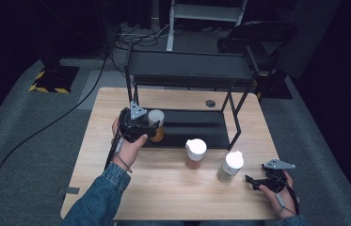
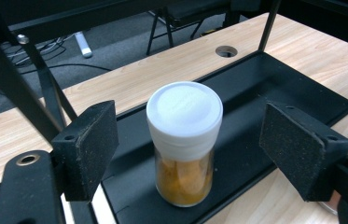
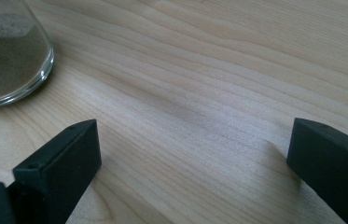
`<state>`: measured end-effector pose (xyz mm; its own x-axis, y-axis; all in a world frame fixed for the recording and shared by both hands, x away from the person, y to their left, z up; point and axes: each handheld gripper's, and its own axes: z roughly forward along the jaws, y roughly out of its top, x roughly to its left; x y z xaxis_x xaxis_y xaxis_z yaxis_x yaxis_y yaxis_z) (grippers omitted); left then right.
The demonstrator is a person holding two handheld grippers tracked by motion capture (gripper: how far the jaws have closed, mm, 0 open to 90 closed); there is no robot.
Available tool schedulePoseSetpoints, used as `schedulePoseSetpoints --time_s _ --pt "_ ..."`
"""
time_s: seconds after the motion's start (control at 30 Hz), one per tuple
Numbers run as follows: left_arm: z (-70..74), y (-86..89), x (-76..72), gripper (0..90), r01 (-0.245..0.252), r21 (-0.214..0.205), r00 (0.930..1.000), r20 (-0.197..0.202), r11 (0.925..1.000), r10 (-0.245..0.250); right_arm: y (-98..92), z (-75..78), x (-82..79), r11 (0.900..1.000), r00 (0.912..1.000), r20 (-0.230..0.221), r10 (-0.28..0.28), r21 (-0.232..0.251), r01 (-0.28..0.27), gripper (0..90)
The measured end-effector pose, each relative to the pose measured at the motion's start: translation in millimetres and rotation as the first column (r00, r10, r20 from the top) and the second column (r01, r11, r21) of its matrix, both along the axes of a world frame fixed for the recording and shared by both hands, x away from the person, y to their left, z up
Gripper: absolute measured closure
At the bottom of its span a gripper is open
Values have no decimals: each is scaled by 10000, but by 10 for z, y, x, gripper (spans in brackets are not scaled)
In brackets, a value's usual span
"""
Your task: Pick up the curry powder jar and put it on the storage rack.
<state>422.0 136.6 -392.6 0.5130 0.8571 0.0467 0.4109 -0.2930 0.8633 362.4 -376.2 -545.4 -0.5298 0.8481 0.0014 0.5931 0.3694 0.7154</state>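
Observation:
A glass jar (image 2: pixel 184 147) with a white lid and orange contents stands upright on the black bottom shelf (image 2: pixel 274 93) of a rack, near its front left corner (image 1: pixel 156 125). My left gripper (image 1: pixel 141 131) (image 2: pixel 188 149) is open, its jaws on either side of the jar without touching it. Two more white-lidded jars stand on the table in front of the rack: one with orange contents (image 1: pixel 195 153) and one with pale grey contents (image 1: pixel 230 166) (image 3: pixel 6 51). My right gripper (image 1: pixel 254 181) (image 3: pixel 195 163) rests low over the table, to the right of the grey jar, open and holding nothing.
The black two-level rack (image 1: pixel 189 68) stands at the back middle of the wooden table (image 1: pixel 173 193), its thin legs (image 1: pixel 237 117) framing the lower shelf. A round cable hole (image 1: pixel 210 103) lies behind the shelf. A black cable (image 1: pixel 32 136) runs over the floor at left.

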Motion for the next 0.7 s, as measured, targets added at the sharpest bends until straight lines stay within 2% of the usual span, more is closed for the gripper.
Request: schedulePoseSetpoints --time_s 0.4,0.7 --pt "51 134 -267 192 -29 136 9999 146 9999 27 2 0 1 10000 10000 -5 -13 -3 13 25" --pt "42 221 -438 193 26 39 9998 183 10000 -27 7 0 4 10000 10000 -28 -29 -8 29 20"
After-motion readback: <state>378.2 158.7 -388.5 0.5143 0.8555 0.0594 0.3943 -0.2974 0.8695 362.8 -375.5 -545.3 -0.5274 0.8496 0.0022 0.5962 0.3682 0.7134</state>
